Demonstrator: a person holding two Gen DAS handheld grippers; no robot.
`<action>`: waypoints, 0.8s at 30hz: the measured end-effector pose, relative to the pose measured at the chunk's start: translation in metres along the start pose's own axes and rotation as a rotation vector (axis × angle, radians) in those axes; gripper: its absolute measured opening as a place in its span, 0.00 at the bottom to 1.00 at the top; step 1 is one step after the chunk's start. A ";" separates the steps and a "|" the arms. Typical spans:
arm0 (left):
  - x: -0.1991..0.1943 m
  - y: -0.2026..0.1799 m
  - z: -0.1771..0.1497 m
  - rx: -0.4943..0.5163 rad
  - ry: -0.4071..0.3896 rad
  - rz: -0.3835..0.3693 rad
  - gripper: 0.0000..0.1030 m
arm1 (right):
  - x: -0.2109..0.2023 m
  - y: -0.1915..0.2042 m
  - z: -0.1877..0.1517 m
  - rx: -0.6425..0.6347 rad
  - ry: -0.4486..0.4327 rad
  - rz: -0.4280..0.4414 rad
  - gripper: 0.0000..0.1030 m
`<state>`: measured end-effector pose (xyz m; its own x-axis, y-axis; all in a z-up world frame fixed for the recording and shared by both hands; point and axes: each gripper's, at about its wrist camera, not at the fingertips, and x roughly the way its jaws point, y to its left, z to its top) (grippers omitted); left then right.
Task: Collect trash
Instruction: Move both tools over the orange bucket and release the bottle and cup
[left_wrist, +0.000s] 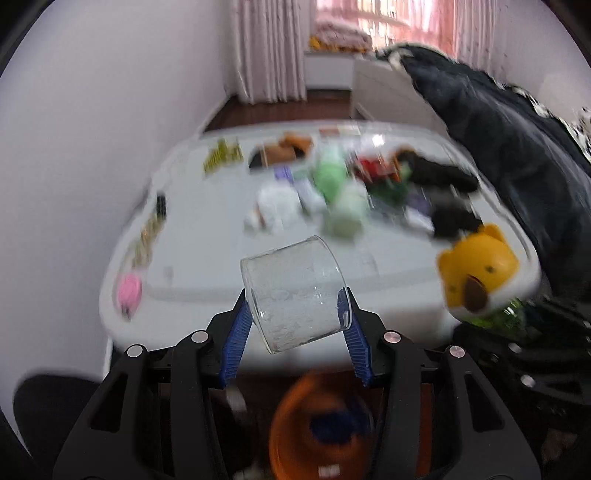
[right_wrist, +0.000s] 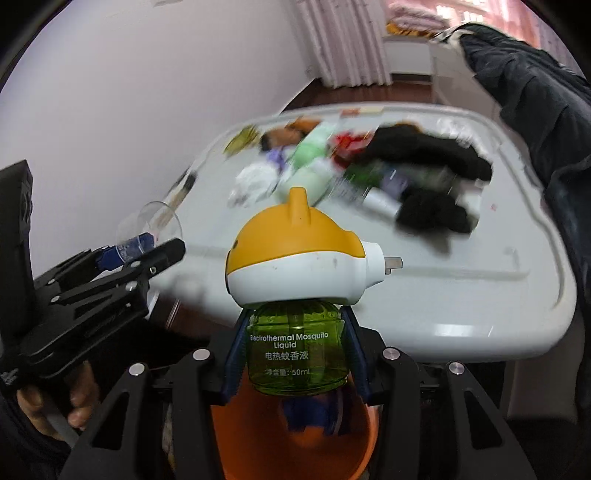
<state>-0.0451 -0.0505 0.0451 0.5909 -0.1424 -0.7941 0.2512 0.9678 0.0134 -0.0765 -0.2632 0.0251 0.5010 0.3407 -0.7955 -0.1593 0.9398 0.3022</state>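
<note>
My left gripper (left_wrist: 295, 317) is shut on a clear plastic cup (left_wrist: 295, 291), held tilted in front of the white table (left_wrist: 207, 280). It also shows in the right wrist view (right_wrist: 147, 251) with the cup (right_wrist: 155, 221). My right gripper (right_wrist: 295, 354) is shut on the green bottle of a mosquito liquid heater (right_wrist: 297, 350) with a yellow and white bear-shaped top (right_wrist: 295, 251). The heater also shows at the right of the left wrist view (left_wrist: 476, 269). An orange bin (right_wrist: 295, 435) sits on the floor below both grippers, also in the left wrist view (left_wrist: 321, 424).
The table holds blurred clutter: green bottles (left_wrist: 332, 173), white crumpled paper (left_wrist: 275, 206), black cloth (right_wrist: 424, 155), red wrappers (left_wrist: 373, 166), a pink item (left_wrist: 129, 290). A dark jacket (left_wrist: 498, 129) hangs at the right. A white wall is on the left.
</note>
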 end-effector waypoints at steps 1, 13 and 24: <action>0.000 0.000 -0.011 0.002 0.044 -0.021 0.45 | 0.002 0.003 -0.009 -0.002 0.030 0.012 0.45; 0.061 -0.003 -0.087 0.003 0.495 -0.103 0.65 | 0.047 0.010 -0.071 0.011 0.315 0.001 0.50; 0.050 0.000 -0.069 0.012 0.428 -0.128 0.70 | 0.009 -0.021 -0.024 0.081 0.133 -0.051 0.62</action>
<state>-0.0687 -0.0435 -0.0369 0.1844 -0.1593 -0.9698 0.3115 0.9454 -0.0961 -0.0890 -0.2789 -0.0011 0.3887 0.2980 -0.8718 -0.0651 0.9528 0.2967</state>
